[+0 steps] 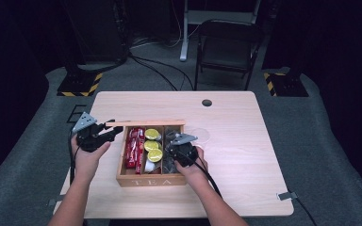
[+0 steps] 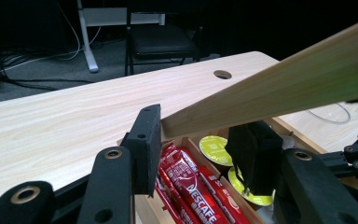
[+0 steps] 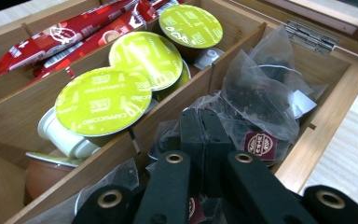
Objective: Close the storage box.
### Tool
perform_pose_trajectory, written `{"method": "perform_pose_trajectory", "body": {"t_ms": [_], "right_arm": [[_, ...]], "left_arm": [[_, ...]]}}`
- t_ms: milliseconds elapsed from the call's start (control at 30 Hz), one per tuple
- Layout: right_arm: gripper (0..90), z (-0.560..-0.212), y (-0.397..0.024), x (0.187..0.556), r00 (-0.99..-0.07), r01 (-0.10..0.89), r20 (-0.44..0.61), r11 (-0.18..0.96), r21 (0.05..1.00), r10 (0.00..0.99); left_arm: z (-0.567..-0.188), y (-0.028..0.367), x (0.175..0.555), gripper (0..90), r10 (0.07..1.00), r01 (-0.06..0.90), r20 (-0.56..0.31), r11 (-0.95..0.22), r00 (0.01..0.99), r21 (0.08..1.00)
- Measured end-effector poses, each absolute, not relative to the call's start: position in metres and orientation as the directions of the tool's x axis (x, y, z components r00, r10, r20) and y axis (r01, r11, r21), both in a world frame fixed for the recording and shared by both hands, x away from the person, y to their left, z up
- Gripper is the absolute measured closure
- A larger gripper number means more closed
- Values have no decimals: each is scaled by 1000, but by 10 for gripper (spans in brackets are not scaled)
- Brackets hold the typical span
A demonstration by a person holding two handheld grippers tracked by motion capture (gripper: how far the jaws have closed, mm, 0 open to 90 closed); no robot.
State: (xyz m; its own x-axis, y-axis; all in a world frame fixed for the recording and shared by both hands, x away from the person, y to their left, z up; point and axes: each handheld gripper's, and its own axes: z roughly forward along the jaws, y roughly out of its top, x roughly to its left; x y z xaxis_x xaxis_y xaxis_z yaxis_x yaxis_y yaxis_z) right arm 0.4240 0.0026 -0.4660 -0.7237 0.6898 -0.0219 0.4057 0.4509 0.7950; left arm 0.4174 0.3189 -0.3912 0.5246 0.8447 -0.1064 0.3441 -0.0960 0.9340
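left gripper point(image 2: 200, 149) pinches box lid point(image 2: 279, 88) open so right gripper point(image 3: 200, 140), jaws pressed together, can reach tea bags point(image 3: 261, 93)

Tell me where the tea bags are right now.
The tea bags fill the tea box's right-hand compartment, beside the green-lidded capsules, with the right gripper among them.

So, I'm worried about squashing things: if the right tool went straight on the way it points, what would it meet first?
Most likely the tea bags in the box's right compartment; the right tool, shut, already sits among them.
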Motion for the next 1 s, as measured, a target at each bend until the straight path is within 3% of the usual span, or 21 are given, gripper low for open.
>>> {"method": "perform_pose_trajectory", "body": {"t_ms": [1000], "right_arm": [[900,-434,-20,404,-724,425,70,363,830,686]], "left_arm": [[-391,320,418,545,840,350,-119,-88,529,933]]}}
